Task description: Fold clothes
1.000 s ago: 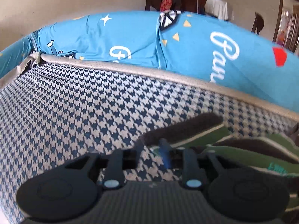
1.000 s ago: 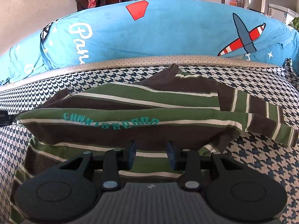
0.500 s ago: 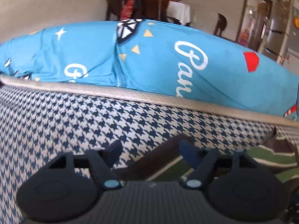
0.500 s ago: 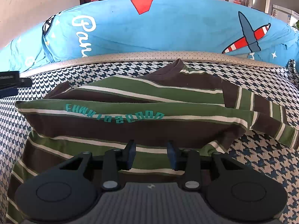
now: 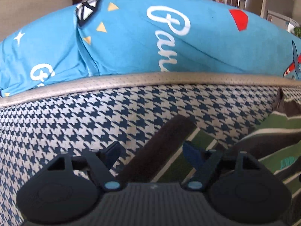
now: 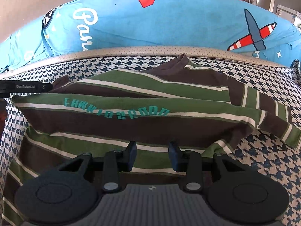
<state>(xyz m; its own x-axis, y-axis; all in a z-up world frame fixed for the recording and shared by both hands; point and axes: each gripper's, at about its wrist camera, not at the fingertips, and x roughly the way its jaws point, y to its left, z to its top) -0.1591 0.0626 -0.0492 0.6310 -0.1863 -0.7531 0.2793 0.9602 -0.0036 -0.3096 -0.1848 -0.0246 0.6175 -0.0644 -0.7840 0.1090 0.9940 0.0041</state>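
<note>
Your left gripper (image 5: 151,151) straddles the brown sleeve of the green-and-brown striped T-shirt (image 6: 143,101) on the houndstooth sofa seat (image 5: 75,120), jaws wide; closing shallow could miss it. Right gripper (image 6: 152,155) hovers narrow, empty.

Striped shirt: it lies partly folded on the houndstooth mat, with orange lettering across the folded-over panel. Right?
Not quite. The lettering on the shirt is teal, not orange, as the right wrist view shows. The rest holds: it lies partly folded on the houndstooth mat.
</note>
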